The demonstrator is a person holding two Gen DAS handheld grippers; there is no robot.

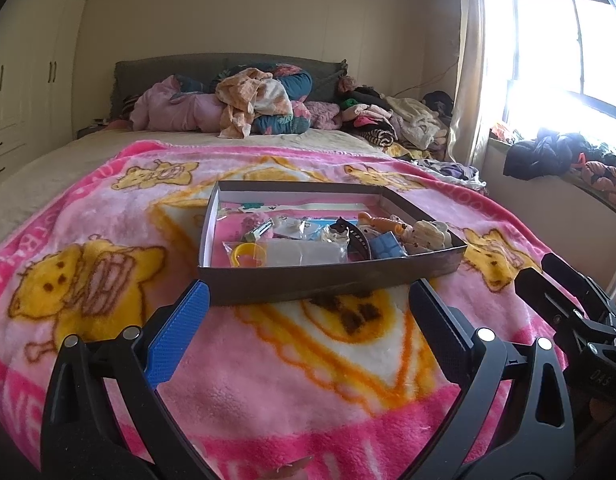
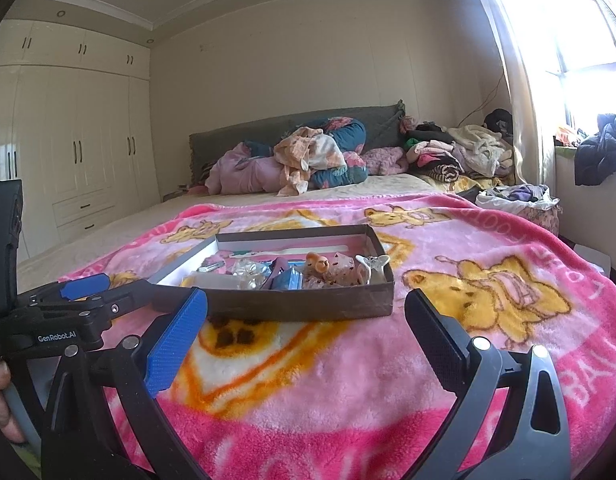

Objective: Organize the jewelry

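Left wrist view: left gripper (image 1: 308,304) hangs low over the pink blanket (image 1: 108,216), fingers spread wide and grasping nothing.
Right wrist view: right gripper (image 2: 304,312) sits at a like height, fingers released and bare; the left gripper shows at this view's left edge.
Blanket: pink with yellow cartoon figures, spread over the bed (image 1: 48,164).
Box: shallow dark cardboard box (image 1: 331,276) lies on the blanket just beyond both sets of fingertips, not touched by either.
Jewelry: small pieces lie jumbled inside the box, mostly toward its near and right side; a yellow ring (image 1: 248,254) in a clear bag, a dark band (image 1: 357,240), a blue packet (image 2: 288,278), and what may be a white butterfly clip (image 2: 372,264).
Far end: heaped clothes (image 1: 252,100) against the grey headboard (image 1: 148,68).
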